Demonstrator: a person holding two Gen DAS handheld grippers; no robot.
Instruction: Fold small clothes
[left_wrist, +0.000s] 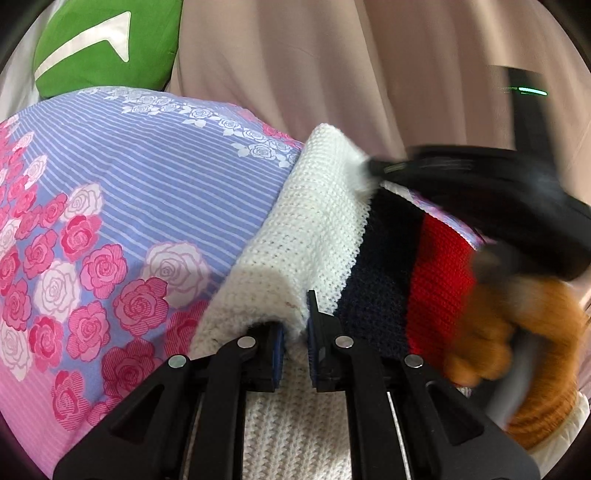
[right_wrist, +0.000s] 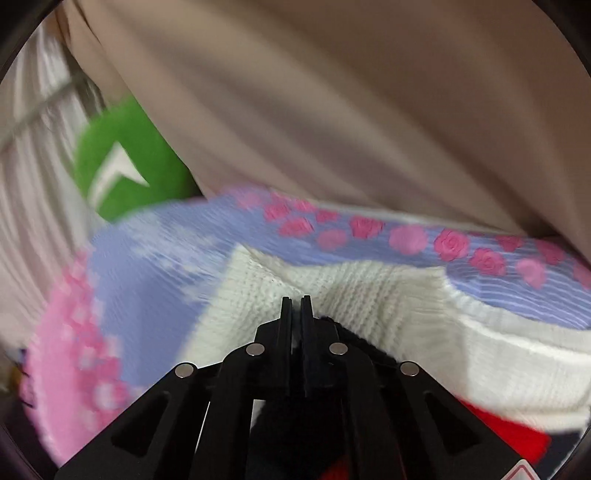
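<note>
A small knitted sweater (left_wrist: 314, 229) with white, navy and red bands lies on a flowered bedsheet (left_wrist: 140, 177). My left gripper (left_wrist: 295, 325) is shut on a bunched fold of its white part, with knit pinched between the blue pads. The right gripper (left_wrist: 424, 173) shows blurred at the far edge of the sweater in the left wrist view, held by a hand in an orange glove (left_wrist: 517, 332). In the right wrist view my right gripper (right_wrist: 295, 301) has its fingers almost together over the sweater's white knit (right_wrist: 369, 295). Whether cloth is between them is hidden.
The sheet (right_wrist: 166, 266) is lilac-striped with pink roses. A green cushion with a white arrow (left_wrist: 107, 40) lies at the far left, also in the right wrist view (right_wrist: 125, 162). A beige curtain (left_wrist: 369, 74) hangs behind the bed.
</note>
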